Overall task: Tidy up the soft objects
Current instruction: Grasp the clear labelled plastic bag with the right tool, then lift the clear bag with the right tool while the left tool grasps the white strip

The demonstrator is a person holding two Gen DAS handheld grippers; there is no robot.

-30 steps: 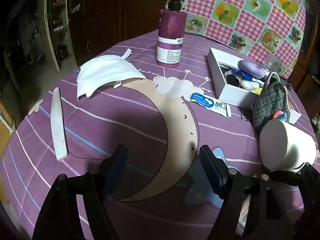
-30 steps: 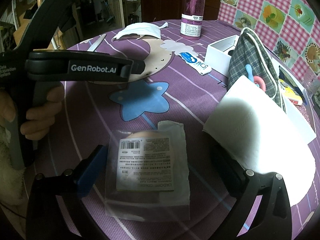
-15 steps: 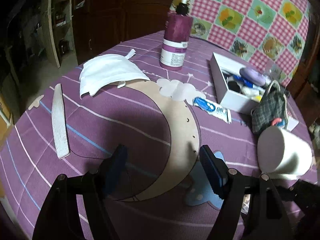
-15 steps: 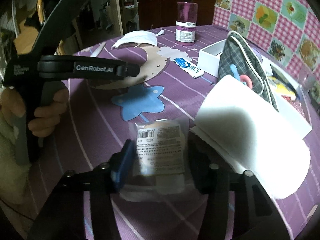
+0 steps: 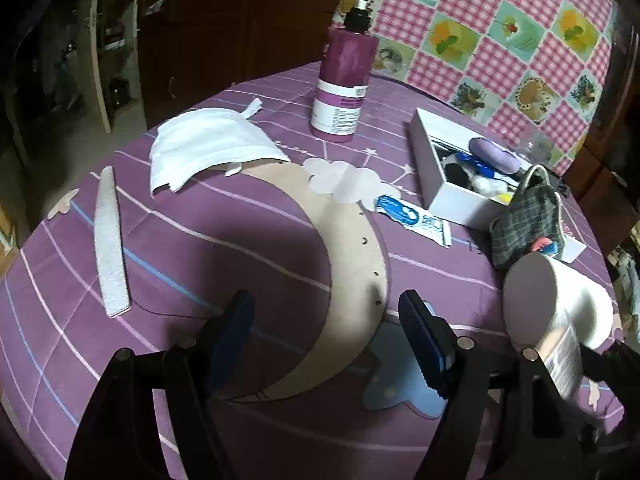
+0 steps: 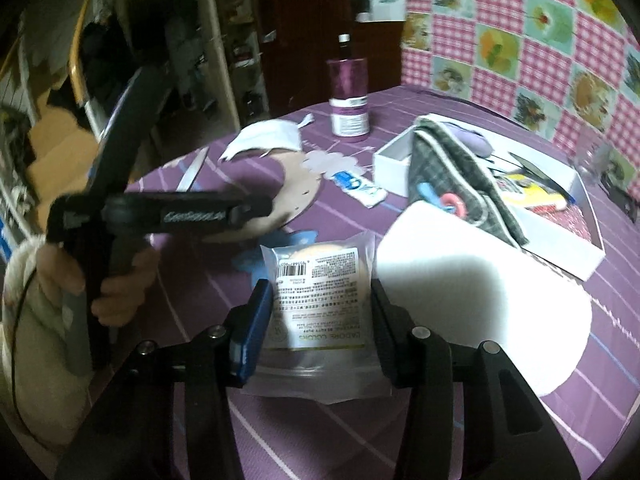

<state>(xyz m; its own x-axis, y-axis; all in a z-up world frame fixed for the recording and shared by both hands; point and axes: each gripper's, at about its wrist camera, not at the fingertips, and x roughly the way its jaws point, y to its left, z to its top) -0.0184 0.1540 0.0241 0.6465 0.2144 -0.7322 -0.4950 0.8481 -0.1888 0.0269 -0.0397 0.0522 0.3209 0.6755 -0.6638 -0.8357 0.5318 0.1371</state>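
**A:** Why do we hold the puff packet (image 6: 320, 300) from both sides?

**B:** It is soft and slippery in its clear bag. Our right gripper (image 6: 316, 332) has one finger on each side, and both press on the bag, so it cannot slide out. It hangs a little above the purple tablecloth (image 6: 460, 80).

**A:** And our left gripper (image 5: 326, 340)?

**B:** Its fingers are wide apart with nothing between them. We keep it low over the moon picture, out of the way, ready to help.

**A:** Where do we think the packet belongs?

**B:** Maybe in the white box (image 6: 568, 252). Little things already lie inside it, and it sits past the big white roll (image 6: 480, 296) and the plaid pouch (image 6: 460, 176) that leans on the box.

**A:** Why is the roll a worry?

**B:** It lies just beside our right finger. We could bump it and make it roll.

**A:** And the white mask (image 5: 208, 148)?

**B:** It is soft too, far back by the purple bottle (image 5: 344, 84). Nobody touches it yet.
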